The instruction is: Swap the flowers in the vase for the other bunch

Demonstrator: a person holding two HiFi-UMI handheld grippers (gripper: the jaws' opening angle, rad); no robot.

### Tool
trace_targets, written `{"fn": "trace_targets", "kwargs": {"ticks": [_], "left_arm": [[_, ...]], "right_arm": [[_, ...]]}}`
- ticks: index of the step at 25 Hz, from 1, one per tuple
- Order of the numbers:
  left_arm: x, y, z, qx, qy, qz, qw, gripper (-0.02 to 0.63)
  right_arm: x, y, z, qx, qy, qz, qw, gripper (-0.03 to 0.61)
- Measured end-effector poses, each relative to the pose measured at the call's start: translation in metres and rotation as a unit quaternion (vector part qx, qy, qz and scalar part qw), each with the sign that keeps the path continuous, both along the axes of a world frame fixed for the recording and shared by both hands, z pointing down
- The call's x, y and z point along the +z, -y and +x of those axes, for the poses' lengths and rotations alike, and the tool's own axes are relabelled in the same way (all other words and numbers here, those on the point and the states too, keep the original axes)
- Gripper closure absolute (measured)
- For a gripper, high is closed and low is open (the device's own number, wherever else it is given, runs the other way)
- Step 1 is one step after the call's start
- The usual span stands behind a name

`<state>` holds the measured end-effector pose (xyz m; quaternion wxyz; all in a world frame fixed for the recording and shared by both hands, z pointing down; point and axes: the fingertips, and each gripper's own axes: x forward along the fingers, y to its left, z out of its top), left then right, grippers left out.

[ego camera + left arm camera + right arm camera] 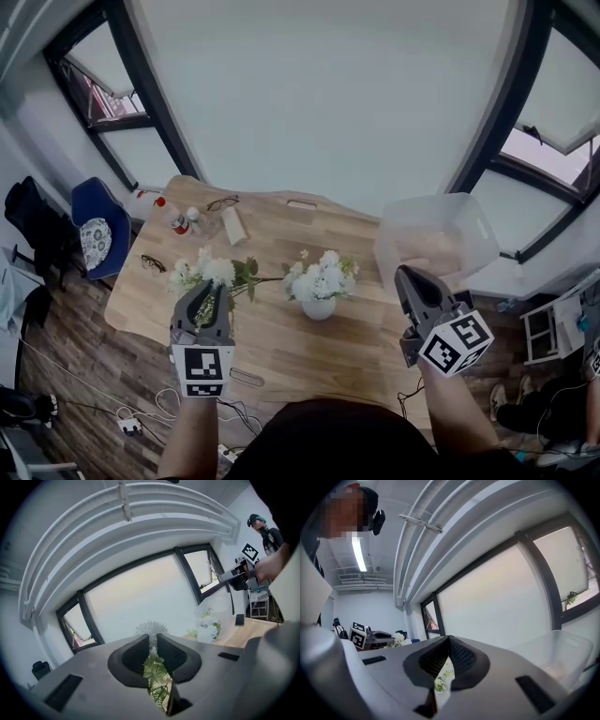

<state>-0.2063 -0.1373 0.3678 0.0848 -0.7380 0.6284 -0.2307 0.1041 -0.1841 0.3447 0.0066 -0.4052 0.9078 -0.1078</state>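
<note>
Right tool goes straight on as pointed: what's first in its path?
Likely the clear plastic tub, just off the right tool's tip; its own view shows the tub lower right, so it might slip past toward the window.

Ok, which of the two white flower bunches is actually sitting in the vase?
The centre bunch, standing upright in the small white vase. The other bunch, to its left, is clamped in the left gripper, not in any vase.

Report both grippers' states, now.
Left gripper: closed on the bunch of white flowers, at the stems.
Right gripper: closed, nothing seen between its jaws.
</note>
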Motion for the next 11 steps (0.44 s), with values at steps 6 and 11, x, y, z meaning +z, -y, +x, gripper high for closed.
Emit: {"fn": "trace_targets", "kwargs": {"ticks": [6,11], "left_arm": [[-0.0056,0.0037,0.0088,0.004,0.0,0.002,1.0,0.563],[-0.0022,0.0028,0.0072,0.005,0.002,0.002,1.0,0.563]], "right_arm": [[0.0025,0.0008,0.0012,-0.004,0.002,-0.005,1.0,0.552],[0.0066,-0.0022,-0.0018,-0.006,0.0,-0.004,1.0,0.552]]}}
